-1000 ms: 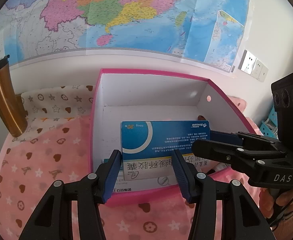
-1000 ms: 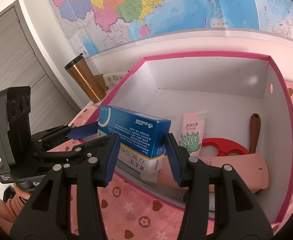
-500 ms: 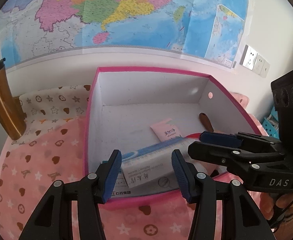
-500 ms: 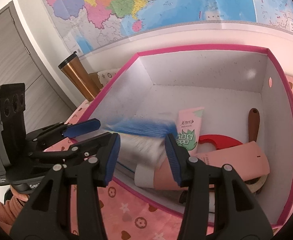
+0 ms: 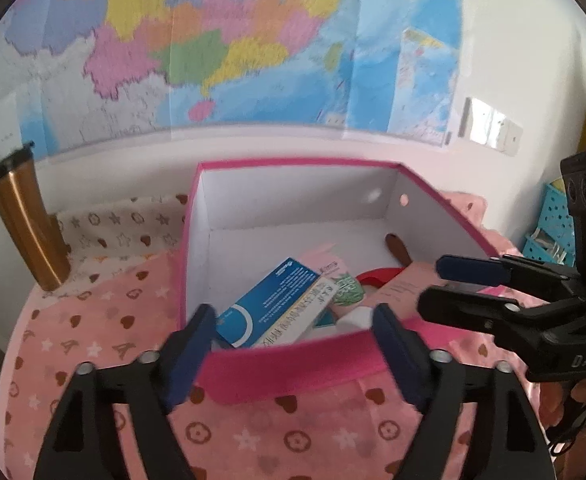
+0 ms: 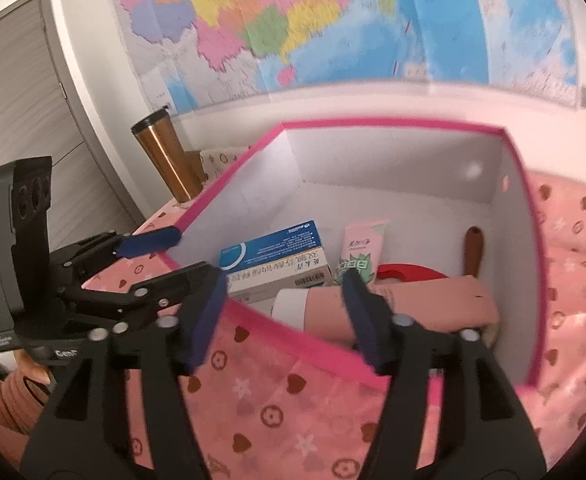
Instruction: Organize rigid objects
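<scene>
Both opening with nothing between the jaws: left gripper (image 5: 293,334) and right gripper (image 6: 283,298). Blue medicine box (image 6: 271,258) lying inside pink box (image 6: 293,334).

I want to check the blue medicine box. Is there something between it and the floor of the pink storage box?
Nothing visible blocks it. The blue medicine box already lies inside the pink storage box, beside the green-and-pink tube. Whether it lies flat cannot be told. Both grippers, left and right, are opening and empty.

Even, bright diffuse light; soft shadows; slight motion blur throughout; strong fisheye curvature; dark vignetted corners.
</scene>
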`<state>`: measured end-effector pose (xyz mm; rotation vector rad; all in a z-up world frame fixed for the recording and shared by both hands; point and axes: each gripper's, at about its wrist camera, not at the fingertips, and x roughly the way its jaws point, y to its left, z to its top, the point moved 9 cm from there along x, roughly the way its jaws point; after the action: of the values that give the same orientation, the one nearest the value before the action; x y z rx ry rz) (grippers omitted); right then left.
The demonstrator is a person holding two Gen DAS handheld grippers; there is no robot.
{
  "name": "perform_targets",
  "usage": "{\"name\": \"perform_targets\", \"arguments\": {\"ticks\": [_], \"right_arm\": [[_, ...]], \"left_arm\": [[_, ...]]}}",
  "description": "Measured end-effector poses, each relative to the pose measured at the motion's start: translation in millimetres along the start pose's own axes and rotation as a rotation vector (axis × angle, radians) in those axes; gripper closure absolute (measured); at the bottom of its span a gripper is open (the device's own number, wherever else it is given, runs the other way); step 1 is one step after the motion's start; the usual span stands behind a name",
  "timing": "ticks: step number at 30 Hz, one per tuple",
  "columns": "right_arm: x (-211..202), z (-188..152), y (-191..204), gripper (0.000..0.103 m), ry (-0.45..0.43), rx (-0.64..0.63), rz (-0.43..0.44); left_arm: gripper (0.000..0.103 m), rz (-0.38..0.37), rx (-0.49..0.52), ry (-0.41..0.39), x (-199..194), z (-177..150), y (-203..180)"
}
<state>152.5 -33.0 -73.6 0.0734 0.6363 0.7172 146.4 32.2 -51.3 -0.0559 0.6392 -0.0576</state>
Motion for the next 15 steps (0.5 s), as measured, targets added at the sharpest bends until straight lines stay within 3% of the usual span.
{"name": "perform_targets", "arguments": {"ticks": [4, 6, 10, 15], "right_arm": [[-28, -15, 3, 0.016, -0.056, -0.046, -0.059], [-36, -24, 1, 0.004, -0.074, -0.053, -0.103], [-47, -45, -6, 0.002, -0.093, -0.053, -0.210], [-53, -66, -10, 0.002, -0.084, -0.014, -0.241]], "left_arm": [[0.000, 0.000, 0.005, -0.050, -21, -7, -9], [0.000, 0.020, 0.005, -0.069, -30, -14, -12], [0.000, 0.067, -0.025, -0.066, -36, -26, -11], [0.000, 0.090, -0.050, -0.043, -40, -39, -11]]}}
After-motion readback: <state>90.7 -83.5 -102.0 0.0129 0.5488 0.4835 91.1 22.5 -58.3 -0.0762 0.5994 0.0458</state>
